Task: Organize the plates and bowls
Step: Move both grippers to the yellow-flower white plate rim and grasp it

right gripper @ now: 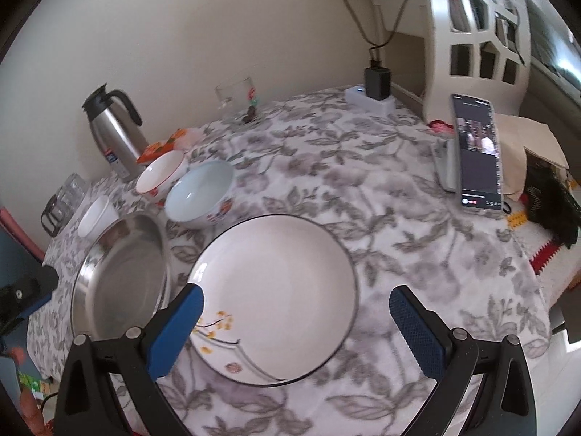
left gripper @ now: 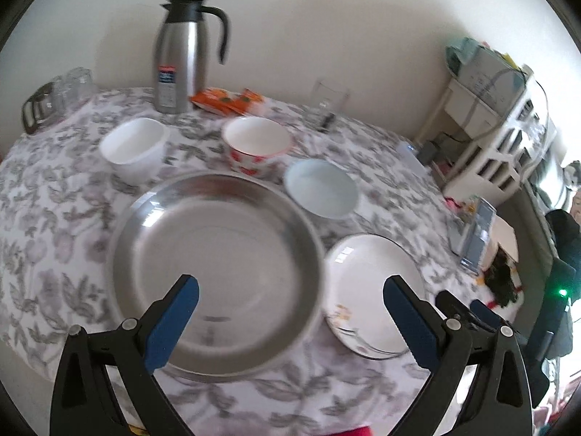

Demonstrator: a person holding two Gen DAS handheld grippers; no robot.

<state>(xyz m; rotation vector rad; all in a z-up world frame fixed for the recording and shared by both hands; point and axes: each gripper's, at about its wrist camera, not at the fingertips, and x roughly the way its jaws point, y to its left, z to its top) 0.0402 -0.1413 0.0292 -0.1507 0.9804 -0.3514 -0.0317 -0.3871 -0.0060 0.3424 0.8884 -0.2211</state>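
- My left gripper (left gripper: 290,309) is released, jaws wide, nothing between them; it hangs over the near rim of the steel plate (left gripper: 218,254).
- My right gripper (right gripper: 296,319) is released too, jaws spread either side of the near edge of the white plate (right gripper: 279,290). Can't tell if a pad touches it.
- Both plates lie flat on the flowered tablecloth (right gripper: 399,218), steel plate at 9 o'clock of the white plate, rims just beside each other.
- Pale blue bowl (left gripper: 321,189) sits at 1 o'clock of the steel plate, near its rim.
- Red-patterned bowl (left gripper: 256,145) at 12 o'clock of the steel plate, just behind it.
- Plain white bowl (left gripper: 134,149) at 11 o'clock, apart from the other two.
- All three bowls upright and empty.
- Phone (right gripper: 479,152) propped up at 2 o'clock of the white plate, well apart, screen lit.
- Far back: steel jug (left gripper: 181,54) by the wall, orange packet (left gripper: 228,101) beside it, drinking glass (left gripper: 328,103) at 1 o'clock.
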